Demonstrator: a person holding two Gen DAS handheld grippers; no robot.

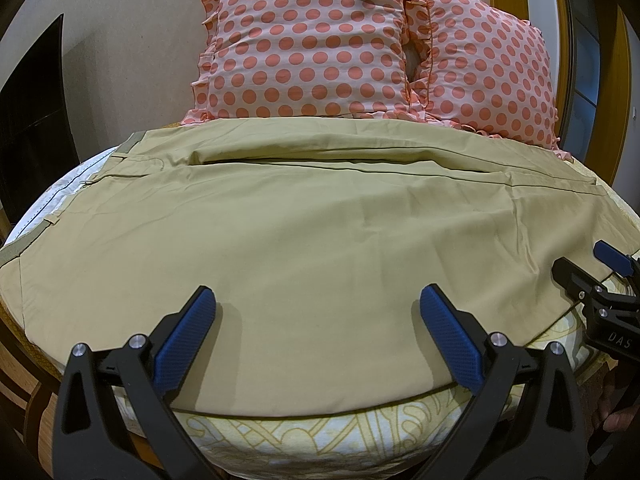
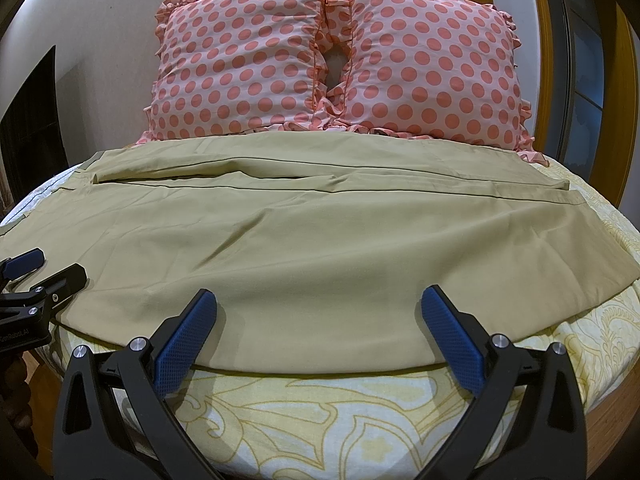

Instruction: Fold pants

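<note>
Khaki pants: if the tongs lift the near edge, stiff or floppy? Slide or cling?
The pants probably drape limply: thin cloth, soft wrinkles, lying flat. They likely drag rather than slide on the bedsheet. Both open tongs, left and right, grip nothing.

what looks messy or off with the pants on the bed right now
Nothing looks damaged or spilled. The khaki pants lie spread across the bed, legs side by side. Only small oddities: light creases, and the waistband turned out, showing white lining. Both the left gripper and right gripper are open, holding nothing.
</note>
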